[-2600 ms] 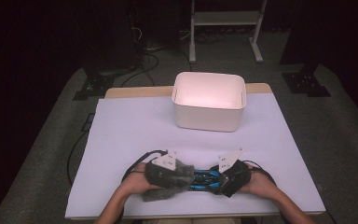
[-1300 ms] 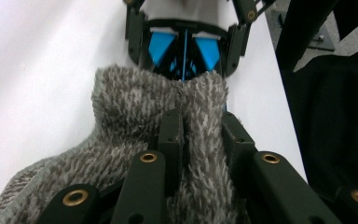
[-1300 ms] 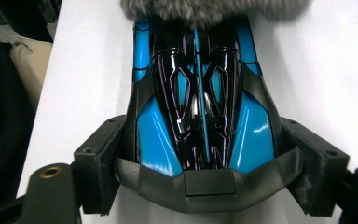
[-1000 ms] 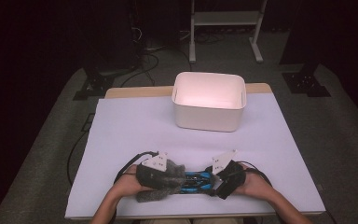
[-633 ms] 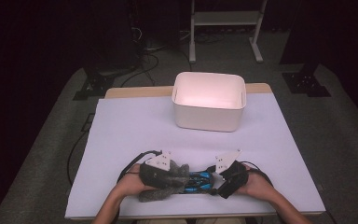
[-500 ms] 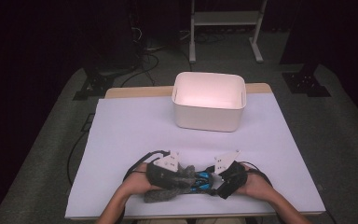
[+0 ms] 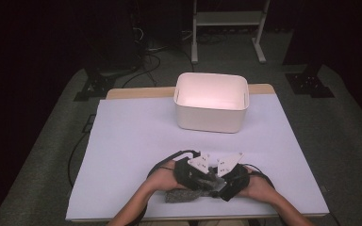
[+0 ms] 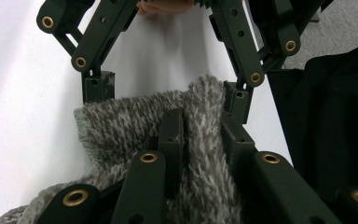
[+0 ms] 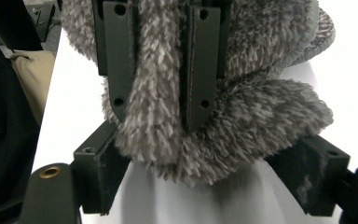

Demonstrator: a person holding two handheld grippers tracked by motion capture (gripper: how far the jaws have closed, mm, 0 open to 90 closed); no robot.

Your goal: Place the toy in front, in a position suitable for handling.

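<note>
White table, grey fuzzy sock half hidden beneath both tongs

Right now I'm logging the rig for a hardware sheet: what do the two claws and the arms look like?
Both the left claw and the right claw are black linkage bars with brass-coloured rivets and flat dark pads. Each carries a pale grey three-cornered plate with small holes on top. Black cables loop from them. The forearms are bare, with no sleeves visible.
</note>
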